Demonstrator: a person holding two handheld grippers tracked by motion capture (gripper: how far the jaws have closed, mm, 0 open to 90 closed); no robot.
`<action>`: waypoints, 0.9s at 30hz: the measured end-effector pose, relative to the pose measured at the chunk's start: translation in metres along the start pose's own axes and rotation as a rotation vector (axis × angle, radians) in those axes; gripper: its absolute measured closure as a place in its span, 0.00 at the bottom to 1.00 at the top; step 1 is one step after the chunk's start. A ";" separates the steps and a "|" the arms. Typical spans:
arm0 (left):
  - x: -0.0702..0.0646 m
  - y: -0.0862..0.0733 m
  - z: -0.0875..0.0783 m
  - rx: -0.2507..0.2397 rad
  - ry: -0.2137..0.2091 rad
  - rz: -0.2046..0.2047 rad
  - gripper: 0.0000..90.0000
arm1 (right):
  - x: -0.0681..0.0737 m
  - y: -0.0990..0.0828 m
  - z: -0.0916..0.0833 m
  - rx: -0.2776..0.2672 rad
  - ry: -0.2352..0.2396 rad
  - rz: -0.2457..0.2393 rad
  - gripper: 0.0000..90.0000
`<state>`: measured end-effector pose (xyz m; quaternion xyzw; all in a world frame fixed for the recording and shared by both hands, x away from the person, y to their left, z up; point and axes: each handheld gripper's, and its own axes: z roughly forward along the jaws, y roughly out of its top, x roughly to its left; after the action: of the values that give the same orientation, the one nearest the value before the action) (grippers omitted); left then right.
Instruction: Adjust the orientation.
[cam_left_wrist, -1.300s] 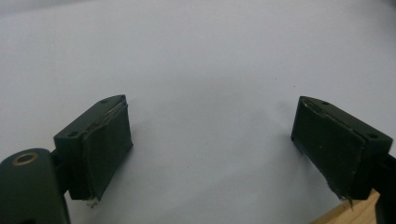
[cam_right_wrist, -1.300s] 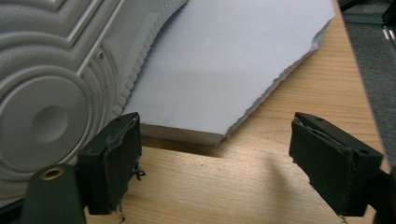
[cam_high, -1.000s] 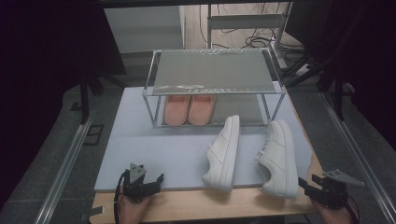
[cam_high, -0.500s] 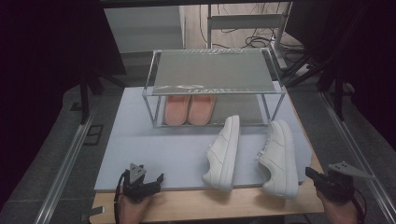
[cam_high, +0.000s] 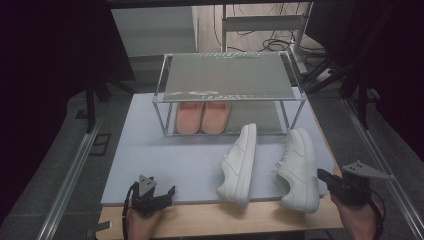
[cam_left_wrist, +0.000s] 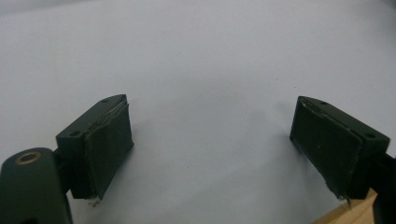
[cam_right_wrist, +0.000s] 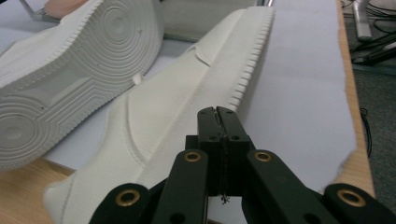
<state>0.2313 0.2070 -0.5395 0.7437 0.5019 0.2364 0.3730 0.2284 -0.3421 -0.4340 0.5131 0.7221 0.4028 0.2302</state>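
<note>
My right gripper (cam_right_wrist: 218, 112), jaws pressed together on nothing, hovers just beside the heel of the right white sneaker (cam_high: 298, 167), which lies on its side on the pale mat (cam_high: 165, 160) near the left white sneaker (cam_high: 240, 162). The wire rack (cam_high: 230, 92) shelters pink slippers (cam_high: 202, 117). My left gripper (cam_left_wrist: 210, 149) rests spread near the mat's front edge.
</note>
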 end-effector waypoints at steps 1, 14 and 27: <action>0.000 0.000 0.000 0.000 0.000 0.000 0.14 | 0.001 0.001 0.002 0.004 0.002 -0.004 0.99; 0.000 0.000 0.000 0.000 0.002 -0.002 0.14 | 0.002 -0.001 0.010 0.023 -0.006 -0.023 0.99; 0.000 0.000 0.000 0.000 0.001 -0.003 0.14 | -0.016 -0.012 0.001 -0.005 -0.033 0.051 0.99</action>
<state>0.2310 0.2068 -0.5395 0.7427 0.5033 0.2363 0.3732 0.2286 -0.3587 -0.4461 0.5374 0.7038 0.4018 0.2333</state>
